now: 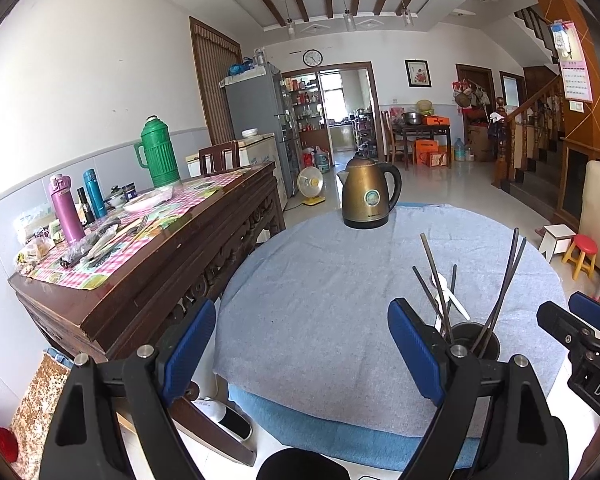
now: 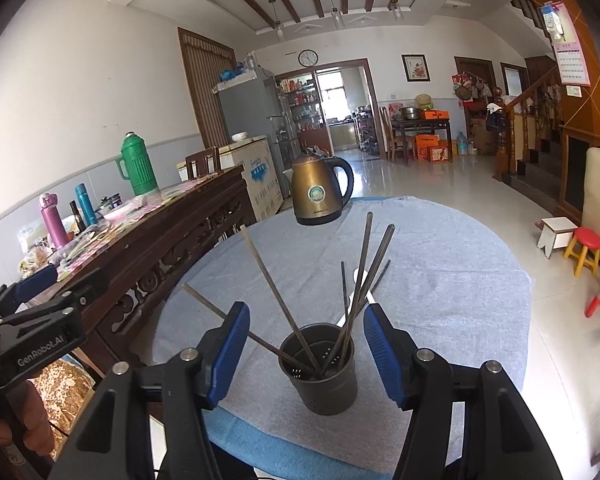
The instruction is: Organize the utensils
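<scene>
A dark perforated utensil holder (image 2: 319, 372) stands on the round table's grey-blue cloth (image 2: 440, 280), with several dark chopsticks (image 2: 366, 264) leaning out of it. A white spoon (image 2: 356, 280) and another chopstick lie on the cloth behind it. My right gripper (image 2: 306, 356) is open and empty, its blue pads either side of the holder, just in front of it. In the left wrist view the holder (image 1: 474, 338) sits behind the right pad, with the spoon (image 1: 450, 294) beyond. My left gripper (image 1: 302, 354) is open and empty over bare cloth.
A bronze electric kettle (image 1: 367, 194) stands at the table's far edge. A carved wooden sideboard (image 1: 172, 256) crowded with flasks and packets runs along the left. A red stool (image 2: 584, 254) and small white stool stand on the floor at right.
</scene>
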The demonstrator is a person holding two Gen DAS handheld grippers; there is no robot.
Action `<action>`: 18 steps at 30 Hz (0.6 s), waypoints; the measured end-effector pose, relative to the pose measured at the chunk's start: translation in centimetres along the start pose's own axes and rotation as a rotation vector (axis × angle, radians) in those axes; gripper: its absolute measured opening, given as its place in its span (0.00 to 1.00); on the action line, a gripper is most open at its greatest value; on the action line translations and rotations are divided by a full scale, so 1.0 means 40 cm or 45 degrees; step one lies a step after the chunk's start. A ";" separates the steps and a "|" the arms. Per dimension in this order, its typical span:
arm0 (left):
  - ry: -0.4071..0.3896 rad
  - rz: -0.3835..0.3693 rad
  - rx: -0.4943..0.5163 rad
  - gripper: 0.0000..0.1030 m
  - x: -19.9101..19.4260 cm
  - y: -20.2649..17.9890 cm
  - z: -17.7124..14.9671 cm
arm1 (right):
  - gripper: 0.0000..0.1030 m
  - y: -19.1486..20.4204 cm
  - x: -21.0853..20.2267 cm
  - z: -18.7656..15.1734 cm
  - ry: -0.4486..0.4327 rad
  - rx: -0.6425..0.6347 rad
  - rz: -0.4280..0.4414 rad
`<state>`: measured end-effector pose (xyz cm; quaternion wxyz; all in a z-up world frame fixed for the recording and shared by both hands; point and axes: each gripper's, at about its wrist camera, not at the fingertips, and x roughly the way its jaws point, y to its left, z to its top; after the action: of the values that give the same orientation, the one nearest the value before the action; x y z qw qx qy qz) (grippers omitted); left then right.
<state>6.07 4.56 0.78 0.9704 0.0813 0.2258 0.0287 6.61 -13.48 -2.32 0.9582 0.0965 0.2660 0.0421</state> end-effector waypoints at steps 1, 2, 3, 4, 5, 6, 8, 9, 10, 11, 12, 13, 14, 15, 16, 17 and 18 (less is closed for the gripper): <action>0.002 0.001 -0.001 0.86 0.000 0.000 -0.001 | 0.62 0.001 0.000 -0.001 0.000 -0.001 0.000; 0.004 0.002 -0.002 0.86 0.001 0.000 -0.002 | 0.62 0.002 0.001 -0.003 0.000 -0.003 -0.001; 0.005 0.003 -0.005 0.86 0.002 0.001 -0.003 | 0.62 0.003 0.001 -0.004 0.001 -0.005 0.001; 0.006 0.004 -0.008 0.86 0.003 0.003 -0.005 | 0.62 0.004 0.001 -0.005 0.002 -0.005 0.005; 0.006 0.005 -0.010 0.86 0.003 0.003 -0.006 | 0.62 0.003 0.001 -0.007 0.002 -0.005 0.007; 0.008 0.007 -0.011 0.86 0.002 0.004 -0.006 | 0.62 0.004 0.000 -0.008 0.003 -0.005 0.008; 0.010 0.010 -0.015 0.86 0.006 0.009 -0.004 | 0.62 0.008 0.001 -0.011 0.007 -0.006 0.011; 0.011 0.010 -0.018 0.86 0.007 0.010 -0.005 | 0.62 0.011 0.001 -0.012 0.009 -0.008 0.011; 0.012 0.010 -0.020 0.86 0.008 0.010 -0.004 | 0.62 0.013 0.002 -0.013 0.011 -0.012 0.011; 0.013 0.010 -0.022 0.86 0.010 0.011 -0.005 | 0.62 0.016 0.001 -0.015 0.012 -0.015 0.012; 0.014 0.010 -0.023 0.86 0.012 0.013 -0.005 | 0.62 0.019 0.001 -0.014 0.013 -0.019 0.013; 0.014 0.012 -0.025 0.86 0.011 0.012 -0.005 | 0.62 0.021 0.002 -0.015 0.014 -0.021 0.015; 0.015 0.013 -0.027 0.86 0.013 0.013 -0.006 | 0.62 0.023 0.003 -0.015 0.015 -0.021 0.016; 0.016 0.012 -0.029 0.86 0.014 0.014 -0.007 | 0.62 0.024 0.003 -0.016 0.016 -0.021 0.018; 0.018 0.013 -0.030 0.86 0.015 0.014 -0.009 | 0.62 0.023 0.004 -0.016 0.017 -0.020 0.019; 0.020 0.014 -0.031 0.86 0.016 0.014 -0.010 | 0.62 0.025 0.006 -0.015 0.017 -0.020 0.019; 0.023 0.015 -0.032 0.86 0.018 0.014 -0.011 | 0.62 0.025 0.007 -0.015 0.019 -0.019 0.019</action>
<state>6.52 5.26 0.17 0.9691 0.0701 0.2336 0.0380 6.51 -12.35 -2.75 0.9566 0.0909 0.2719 0.0519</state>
